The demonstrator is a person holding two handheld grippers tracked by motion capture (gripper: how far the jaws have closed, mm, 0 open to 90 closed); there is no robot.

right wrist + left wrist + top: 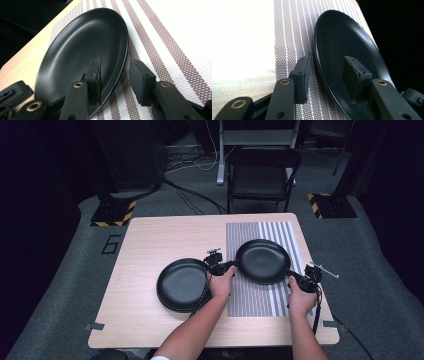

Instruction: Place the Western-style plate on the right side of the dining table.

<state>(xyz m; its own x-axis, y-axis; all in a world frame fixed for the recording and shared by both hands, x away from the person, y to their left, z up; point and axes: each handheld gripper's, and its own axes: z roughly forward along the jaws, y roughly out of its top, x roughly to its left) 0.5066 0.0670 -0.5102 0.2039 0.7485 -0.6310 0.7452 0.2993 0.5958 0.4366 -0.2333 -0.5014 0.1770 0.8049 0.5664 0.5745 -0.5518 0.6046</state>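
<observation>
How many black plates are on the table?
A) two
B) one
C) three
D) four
A: the high view shows two, one black plate on the bare wood of the table and another black plate on the striped mat, with the left tool and the right tool open astride that second plate's rim.

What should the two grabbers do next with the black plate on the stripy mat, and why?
Probably squeeze both shut. The left gripper and right gripper each have one finger above and one below the rim of the plate, on opposite sides, with gaps still showing. The plate lies on the striped mat, so closing first should give a firm hold before lifting.
</observation>
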